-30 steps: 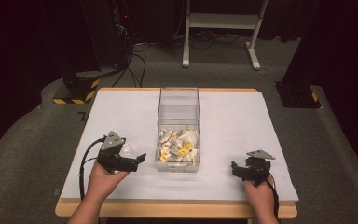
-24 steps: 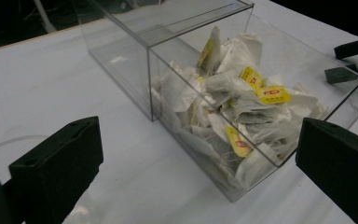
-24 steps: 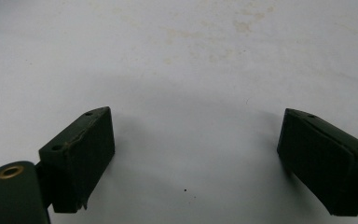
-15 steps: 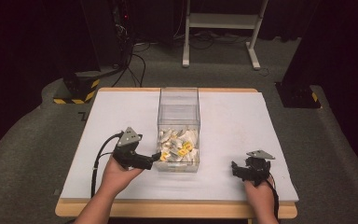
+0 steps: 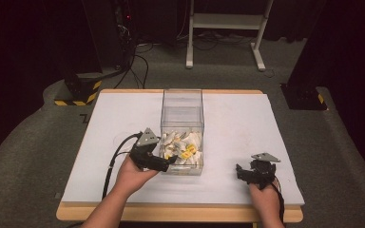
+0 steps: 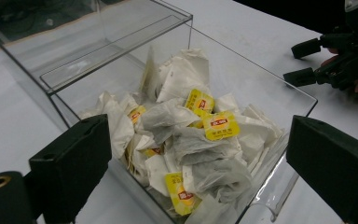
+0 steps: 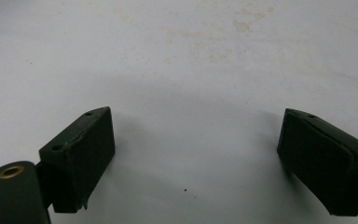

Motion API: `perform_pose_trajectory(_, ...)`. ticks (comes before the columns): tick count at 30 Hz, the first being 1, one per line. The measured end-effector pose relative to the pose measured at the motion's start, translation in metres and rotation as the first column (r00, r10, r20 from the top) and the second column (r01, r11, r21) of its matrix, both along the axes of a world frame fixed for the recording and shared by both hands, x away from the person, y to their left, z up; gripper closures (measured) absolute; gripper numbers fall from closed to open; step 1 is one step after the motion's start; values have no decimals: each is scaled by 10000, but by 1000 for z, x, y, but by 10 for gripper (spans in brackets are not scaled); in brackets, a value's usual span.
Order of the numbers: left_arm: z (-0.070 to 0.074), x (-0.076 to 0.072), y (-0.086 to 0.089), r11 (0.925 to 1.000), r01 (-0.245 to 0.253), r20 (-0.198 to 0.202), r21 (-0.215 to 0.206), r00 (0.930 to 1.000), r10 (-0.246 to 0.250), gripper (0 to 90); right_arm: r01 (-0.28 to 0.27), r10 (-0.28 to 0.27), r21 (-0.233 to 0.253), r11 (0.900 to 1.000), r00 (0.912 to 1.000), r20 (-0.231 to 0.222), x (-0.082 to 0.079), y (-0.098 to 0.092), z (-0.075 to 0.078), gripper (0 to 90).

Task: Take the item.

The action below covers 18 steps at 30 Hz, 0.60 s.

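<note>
tea bags in a box, mid-table
box (image 5: 182, 124) on table (image 5: 266, 128) holds tea bags (image 5: 180, 145); left gripper (image 5: 164, 164) at its near-left, right gripper (image 5: 243, 172) near right.

Open-topped clear box (image 5: 182, 124) mid-table, tea bags (image 6: 191, 140) reachable from above, bare table (image 5: 237, 128) either side

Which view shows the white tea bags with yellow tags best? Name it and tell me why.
The left gripper view: the white tea bags with yellow tags fill the near end of the clear plastic box, close enough to tell bags apart. The high view shows them small, a pale heap. The right gripper view faces bare white tabletop.
</note>
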State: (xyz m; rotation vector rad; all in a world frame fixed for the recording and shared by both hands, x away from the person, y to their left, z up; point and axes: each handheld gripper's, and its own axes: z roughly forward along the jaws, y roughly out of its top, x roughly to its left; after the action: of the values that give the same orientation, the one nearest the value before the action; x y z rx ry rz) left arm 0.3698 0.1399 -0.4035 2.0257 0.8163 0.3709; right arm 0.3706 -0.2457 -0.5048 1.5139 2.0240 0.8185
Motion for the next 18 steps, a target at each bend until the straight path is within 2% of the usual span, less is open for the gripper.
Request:
perform_pose_trajectory(4, -2, 4, -4, 10000, 86, -168, -19, 9998, -86, 101, -17, 17, -13, 10000, 10000, 13, 0, 0, 0, 110)
perform_pose_trajectory(6, -3, 7, -6, 9999, 155, -276, 28, 9995, -154, 138, -27, 27, -12, 10000, 10000, 16, 0, 0, 0, 110)
perform_pose_trajectory(12, -5, 17, -15, 9989, 249, -768, 385, 9968, -219, 164, -16, 16, -2, 10000, 10000, 7, 0, 0, 0, 110)
perform_pose_trajectory(18, -9, 24, -22, 9974, 342, -1034, 632, 9943, -276, 220, -30, 30, -22, 10000, 10000, 30, 0, 0, 0, 111)
